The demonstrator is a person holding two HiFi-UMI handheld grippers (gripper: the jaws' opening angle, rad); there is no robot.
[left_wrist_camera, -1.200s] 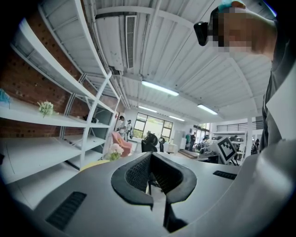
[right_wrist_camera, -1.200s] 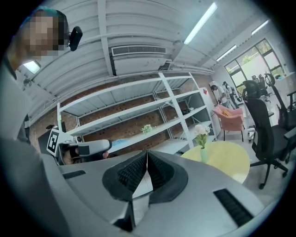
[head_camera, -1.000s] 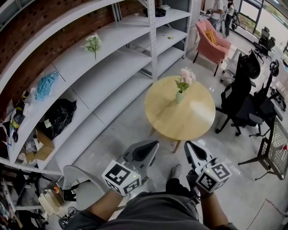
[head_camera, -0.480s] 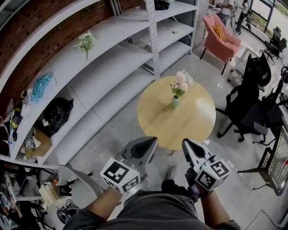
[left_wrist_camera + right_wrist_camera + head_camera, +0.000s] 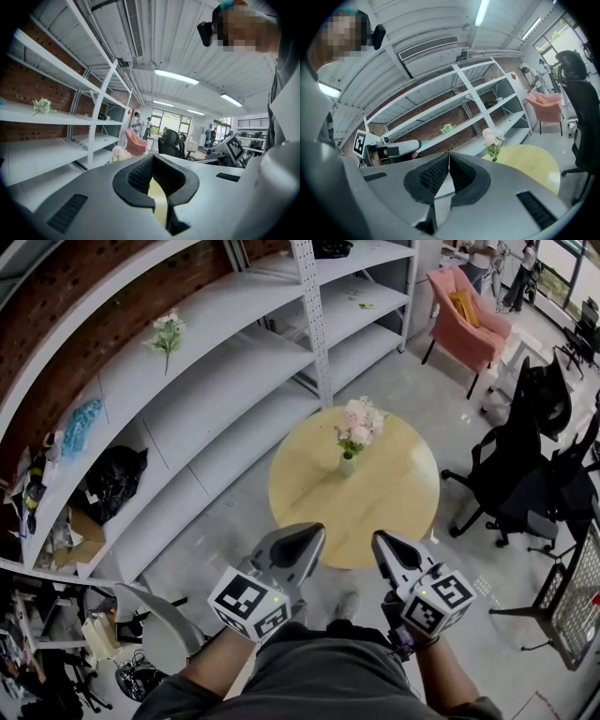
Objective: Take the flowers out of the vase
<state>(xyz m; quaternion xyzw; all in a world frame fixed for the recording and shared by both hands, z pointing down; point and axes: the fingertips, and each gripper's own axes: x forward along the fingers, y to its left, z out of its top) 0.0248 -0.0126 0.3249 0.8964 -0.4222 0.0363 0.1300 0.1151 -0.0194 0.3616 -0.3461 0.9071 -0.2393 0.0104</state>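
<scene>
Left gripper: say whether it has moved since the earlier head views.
Yes. The left gripper has come toward the table: its tip now overlaps the near rim, having sat short of it before.

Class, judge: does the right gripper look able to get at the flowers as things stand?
Probably not yet: the right gripper, jaws shut, hangs by the near edge of the round table, while the flowers stand in their vase past its middle. Nothing blocks the way.
</scene>
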